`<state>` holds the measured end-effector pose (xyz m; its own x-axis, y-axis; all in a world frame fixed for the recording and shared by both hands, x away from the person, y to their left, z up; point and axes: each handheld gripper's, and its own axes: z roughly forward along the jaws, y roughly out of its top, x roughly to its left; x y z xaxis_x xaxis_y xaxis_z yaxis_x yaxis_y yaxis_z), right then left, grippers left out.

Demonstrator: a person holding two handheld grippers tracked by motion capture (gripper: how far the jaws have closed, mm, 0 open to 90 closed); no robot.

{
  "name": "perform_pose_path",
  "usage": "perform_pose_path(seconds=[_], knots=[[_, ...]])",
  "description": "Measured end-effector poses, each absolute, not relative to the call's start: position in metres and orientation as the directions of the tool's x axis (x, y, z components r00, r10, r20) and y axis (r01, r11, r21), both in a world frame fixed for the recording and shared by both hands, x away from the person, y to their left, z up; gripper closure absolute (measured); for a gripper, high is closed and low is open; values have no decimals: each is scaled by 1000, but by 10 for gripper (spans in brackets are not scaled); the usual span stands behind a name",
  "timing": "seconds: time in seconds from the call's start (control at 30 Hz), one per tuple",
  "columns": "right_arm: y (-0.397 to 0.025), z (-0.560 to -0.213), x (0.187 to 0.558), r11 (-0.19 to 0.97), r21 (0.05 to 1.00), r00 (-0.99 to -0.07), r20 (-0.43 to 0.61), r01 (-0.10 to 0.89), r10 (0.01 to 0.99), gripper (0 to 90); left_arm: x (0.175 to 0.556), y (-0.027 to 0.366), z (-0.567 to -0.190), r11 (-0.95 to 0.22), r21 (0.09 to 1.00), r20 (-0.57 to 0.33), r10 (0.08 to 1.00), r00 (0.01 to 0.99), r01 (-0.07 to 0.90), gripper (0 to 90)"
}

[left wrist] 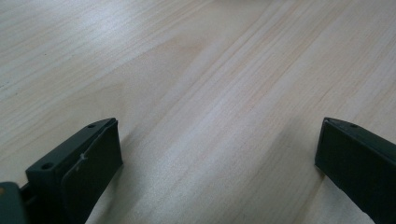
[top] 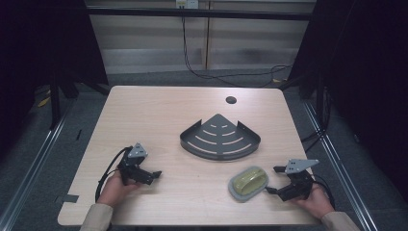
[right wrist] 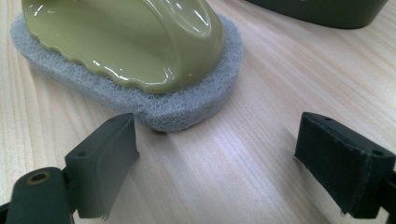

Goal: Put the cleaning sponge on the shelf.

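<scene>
A scrubbing pad (top: 248,182) with a glossy olive-green handle on a grey sponge base lies on the wooden table (top: 159,110) at the front right. My right gripper (top: 275,179) stands open just right of it, low over the table. In the right gripper view the pad (right wrist: 135,56) lies just beyond the two spread jaws, nothing between them. A dark grey fan-shaped corner shelf (top: 220,138) with curved slots sits at the table's middle. At the front left, my left gripper (top: 153,175) is open too, and its view has bare wood between its fingers (left wrist: 93,163).
A round cable hole (top: 231,100) is near the table's far edge. Black cables (top: 216,72) run across the floor behind the table. A metal rail (top: 29,159) runs along the floor at the left. The shelf's dark wall (right wrist: 322,11) edges the top of the right gripper view.
</scene>
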<state>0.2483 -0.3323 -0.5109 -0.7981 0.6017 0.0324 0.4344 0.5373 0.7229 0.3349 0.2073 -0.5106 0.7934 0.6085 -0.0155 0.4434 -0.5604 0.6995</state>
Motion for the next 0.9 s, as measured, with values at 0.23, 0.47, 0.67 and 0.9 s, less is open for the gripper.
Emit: perform_pose_path(seconds=[0.23, 0.47, 0.67, 0.9], knots=[[-330, -506, 249, 571, 680, -800, 37, 459, 599, 125, 335, 207, -511, -561, 699, -16, 608, 794, 443, 0], [-320, -488, 255, 671, 581, -847, 62, 461, 529, 249, 335, 207, -511, -560, 700, -16, 608, 793, 444, 0], [-307, -463, 262, 743, 522, -877, 22, 419, 480, 280, 335, 207, -511, -560, 700, -16, 608, 794, 443, 0], [-291, -439, 276, 832, 424, -915, -18, 357, 402, 315, 335, 207, -511, -560, 700, -16, 608, 794, 443, 0]])
